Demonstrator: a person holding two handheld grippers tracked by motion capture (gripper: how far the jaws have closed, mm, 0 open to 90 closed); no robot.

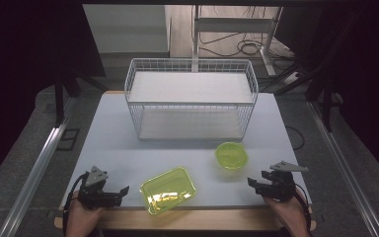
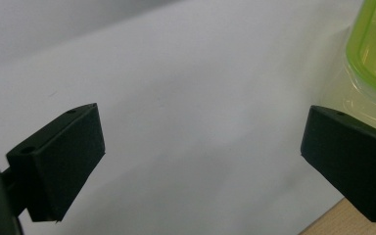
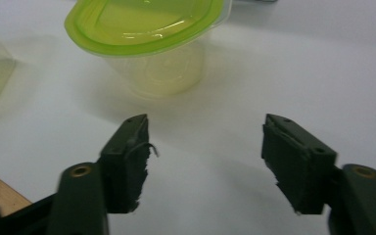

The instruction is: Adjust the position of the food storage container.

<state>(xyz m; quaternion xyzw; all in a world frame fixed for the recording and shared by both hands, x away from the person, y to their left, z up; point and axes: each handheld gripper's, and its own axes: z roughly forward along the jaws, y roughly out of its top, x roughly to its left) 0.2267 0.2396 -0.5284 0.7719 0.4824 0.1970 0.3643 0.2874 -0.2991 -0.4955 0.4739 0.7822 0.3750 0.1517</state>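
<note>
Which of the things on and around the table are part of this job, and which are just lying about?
In the job:
- rectangular green-lidded container, nearest the left gripper
- round green-lidded container, ahead of the right gripper
- likely the white wire rack; both grippers are open and empty

Lying about:
- cables on the floor behind the table
- metal rail at left

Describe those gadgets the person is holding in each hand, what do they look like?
Each hand holds a black tool. The left gripper and the right gripper each end in two blocky black jaws, and each carries a grey three-cornered plate on top. A dark cable trails back from each along the forearm. In the right gripper view, brass-coloured rivets sit at the jaw joints, and the pads look frayed at the edges.
</note>
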